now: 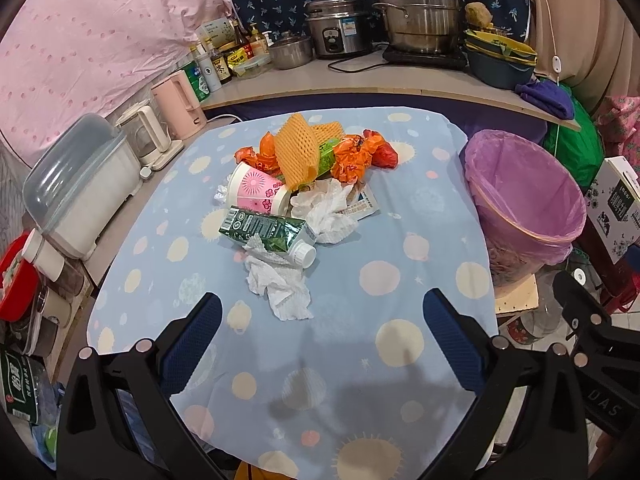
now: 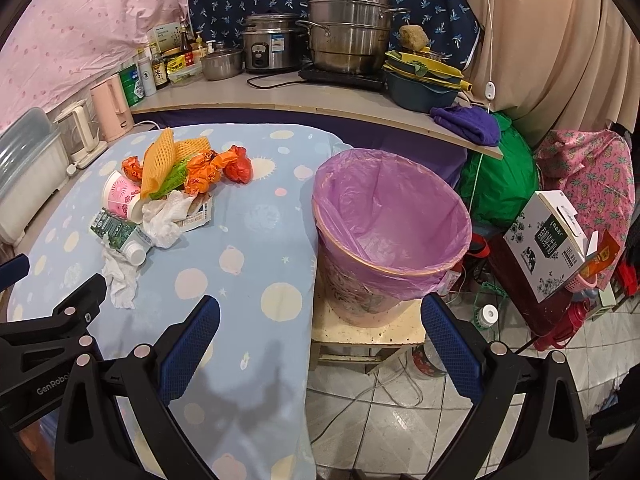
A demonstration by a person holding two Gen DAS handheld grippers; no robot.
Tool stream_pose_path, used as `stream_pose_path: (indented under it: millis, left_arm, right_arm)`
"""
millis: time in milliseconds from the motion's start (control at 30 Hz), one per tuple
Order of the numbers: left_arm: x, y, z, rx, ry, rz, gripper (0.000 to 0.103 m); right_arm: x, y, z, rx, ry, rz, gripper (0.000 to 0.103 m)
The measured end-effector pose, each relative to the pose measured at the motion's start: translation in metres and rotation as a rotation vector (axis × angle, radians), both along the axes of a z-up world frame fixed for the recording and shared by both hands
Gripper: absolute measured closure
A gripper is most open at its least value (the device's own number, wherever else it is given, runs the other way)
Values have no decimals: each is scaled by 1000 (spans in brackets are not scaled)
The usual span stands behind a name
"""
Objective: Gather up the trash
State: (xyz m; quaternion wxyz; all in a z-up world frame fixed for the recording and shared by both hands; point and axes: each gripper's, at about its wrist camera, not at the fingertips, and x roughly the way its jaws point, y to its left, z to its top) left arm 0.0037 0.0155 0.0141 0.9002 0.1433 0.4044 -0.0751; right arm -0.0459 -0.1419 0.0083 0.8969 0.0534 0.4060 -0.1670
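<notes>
Start of collecting: left claw and right claw wide open, empty. Next, probably: grasp crumpled tissue on table, carry to lined bin.

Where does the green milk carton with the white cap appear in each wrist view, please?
Left wrist: the green carton lies near the picture's centre, at the near edge of the trash pile, cap pointing right.
Right wrist: the green carton lies at the far left, on the blue tablecloth.
Shared landmark: the purple-lined bin, right of the pile in both.
</notes>
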Motion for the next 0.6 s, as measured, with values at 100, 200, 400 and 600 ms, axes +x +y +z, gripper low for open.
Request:
stream_pose_path:
  millis: [100,200,400,600]
  left_arm:
    - [-3,1,-1,-1,-4,3,7]
    - [-6,1,0,0,-6,12,7]
    - [-9,-2,-1,3,-3,23,7]
    - [-5,2,-5,-1,8,27,7]
  right_arm:
    - [-2,1,1,-3,-2,6,7]
    - [-3,2,1,-7,-3,14,7]
    - [-2,4,0,-7,-4,22,7]
    - [-2,2,-3,-7,5,24,7]
